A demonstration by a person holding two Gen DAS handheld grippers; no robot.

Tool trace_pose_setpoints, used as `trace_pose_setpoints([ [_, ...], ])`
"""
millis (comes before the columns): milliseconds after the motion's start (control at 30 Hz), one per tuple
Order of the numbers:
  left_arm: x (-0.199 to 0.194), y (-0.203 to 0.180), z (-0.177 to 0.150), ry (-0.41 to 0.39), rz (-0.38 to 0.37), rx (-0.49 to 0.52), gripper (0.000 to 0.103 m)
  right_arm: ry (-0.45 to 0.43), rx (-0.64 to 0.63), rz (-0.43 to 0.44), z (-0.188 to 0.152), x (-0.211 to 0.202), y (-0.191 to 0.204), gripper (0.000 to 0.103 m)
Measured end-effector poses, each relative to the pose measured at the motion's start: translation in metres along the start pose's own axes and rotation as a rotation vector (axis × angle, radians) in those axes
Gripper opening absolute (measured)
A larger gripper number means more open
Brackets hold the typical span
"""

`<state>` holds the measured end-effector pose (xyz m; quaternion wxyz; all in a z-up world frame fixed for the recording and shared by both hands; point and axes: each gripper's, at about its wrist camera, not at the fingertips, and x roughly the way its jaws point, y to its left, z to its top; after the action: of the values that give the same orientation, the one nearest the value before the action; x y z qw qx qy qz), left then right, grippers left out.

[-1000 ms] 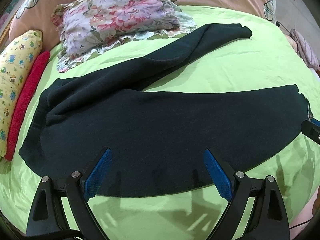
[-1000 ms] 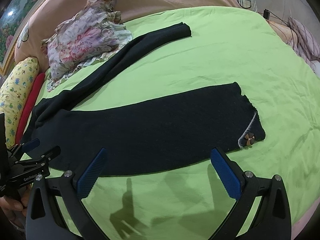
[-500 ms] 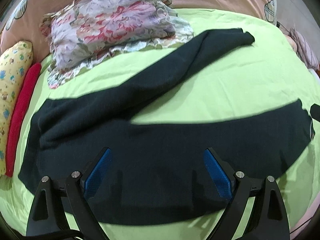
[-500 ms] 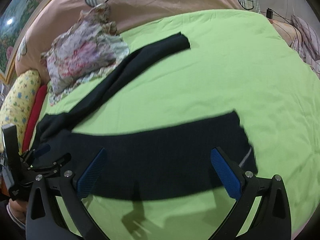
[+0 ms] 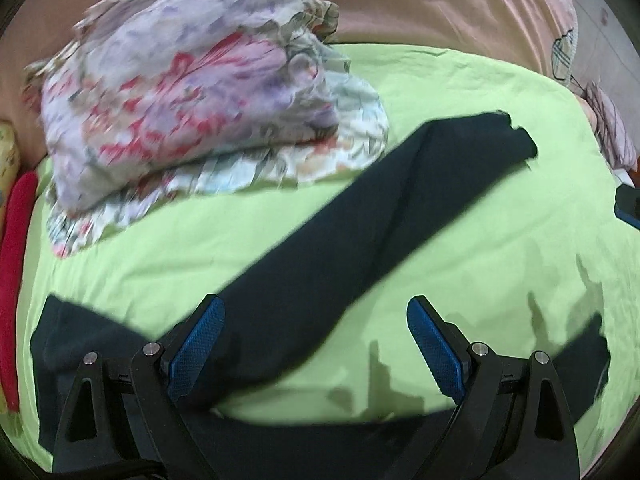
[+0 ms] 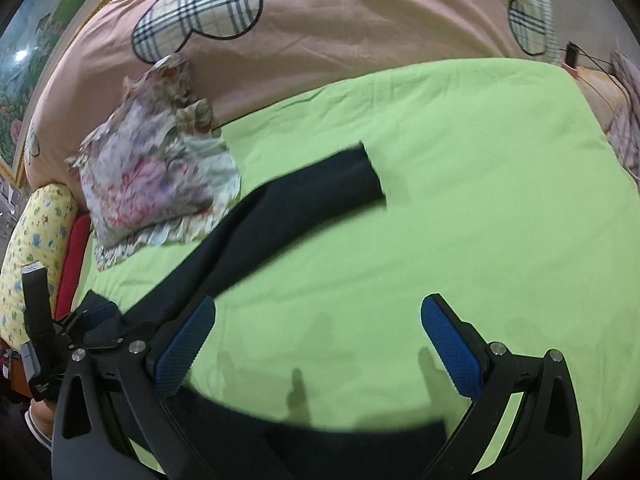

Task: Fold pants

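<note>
Dark navy pants lie spread on a green bed sheet [image 5: 500, 152]. The far leg [image 5: 380, 216] runs diagonally up to the right, its cuff close to a floral pillow. The near leg [image 5: 320, 440] lies across the bottom of the view, under my left gripper [image 5: 316, 320], which is open and holds nothing. In the right wrist view the far leg [image 6: 300, 208] slants the same way and the near leg [image 6: 320, 436] passes below my right gripper [image 6: 320, 332], open and empty. The left gripper [image 6: 92, 320] shows at the waist end of the pants.
A floral pillow [image 5: 192, 92] sits at the back left on the sheet. A red roll [image 5: 16, 248] and a yellow patterned pillow [image 6: 32, 240] line the left edge. A pink quilt [image 6: 360, 40] bounds the back. Bare sheet [image 6: 480, 200] spreads to the right.
Both grippers have moved forward over the near leg, which has slid to the bottom of each view. The far leg and pillow now look closer. Both stay open.
</note>
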<state>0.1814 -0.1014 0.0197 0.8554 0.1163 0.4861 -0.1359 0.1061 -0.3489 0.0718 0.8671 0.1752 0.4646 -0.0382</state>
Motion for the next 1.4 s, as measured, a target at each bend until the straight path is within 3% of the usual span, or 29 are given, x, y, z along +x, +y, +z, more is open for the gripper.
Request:
trace_pose_setpoints([
  [333, 0.055, -0.012, 0.056, 0.048, -0.05, 0.0, 0.092, 0.052, 0.013, 0.041, 0.076, 0.064, -0.031, 0.098],
  [500, 0.077, -0.012, 0.074, 0.069, -0.097, -0.007, 0.092, 0.114, -0.003, 0.054, 0.099, 0.1, -0.037, 0.079],
  [633, 0.094, -0.015, 0.084, 0.085, -0.124, 0.006, 0.088, 0.133, 0.0, 0.061, 0.115, 0.125, -0.042, 0.078],
  [733, 0.115, -0.019, 0.095, 0.126, -0.185, 0.006, 0.078, 0.155, -0.007, 0.064, 0.125, 0.141, -0.044, 0.075],
  [833, 0.131, -0.019, 0.098, 0.162, -0.235, -0.008, 0.062, 0.202, 0.001, 0.078, 0.13, 0.159, -0.049, 0.061],
  [900, 0.142, -0.017, 0.095, 0.182, -0.287, -0.011, 0.046, 0.223, 0.004, 0.083, 0.13, 0.165, -0.05, 0.023],
  [933, 0.147, -0.016, 0.094, 0.189, -0.317, -0.004, 0.034, 0.23, 0.009, 0.091, 0.13, 0.165, -0.051, 0.017],
  [1067, 0.138, -0.013, 0.092, 0.196, -0.354, 0.022, 0.014, 0.193, 0.006, 0.118, 0.126, 0.147, -0.05, 0.011],
  [1233, 0.123, -0.009, 0.079, 0.174, -0.44, 0.019, 0.012, 0.147, 0.017, 0.13, 0.12, 0.111, -0.047, 0.01],
  [1400, 0.082, -0.014, 0.057, 0.157, -0.505, 0.045, 0.012, 0.131, 0.013, 0.137, 0.103, 0.074, -0.047, 0.009],
])
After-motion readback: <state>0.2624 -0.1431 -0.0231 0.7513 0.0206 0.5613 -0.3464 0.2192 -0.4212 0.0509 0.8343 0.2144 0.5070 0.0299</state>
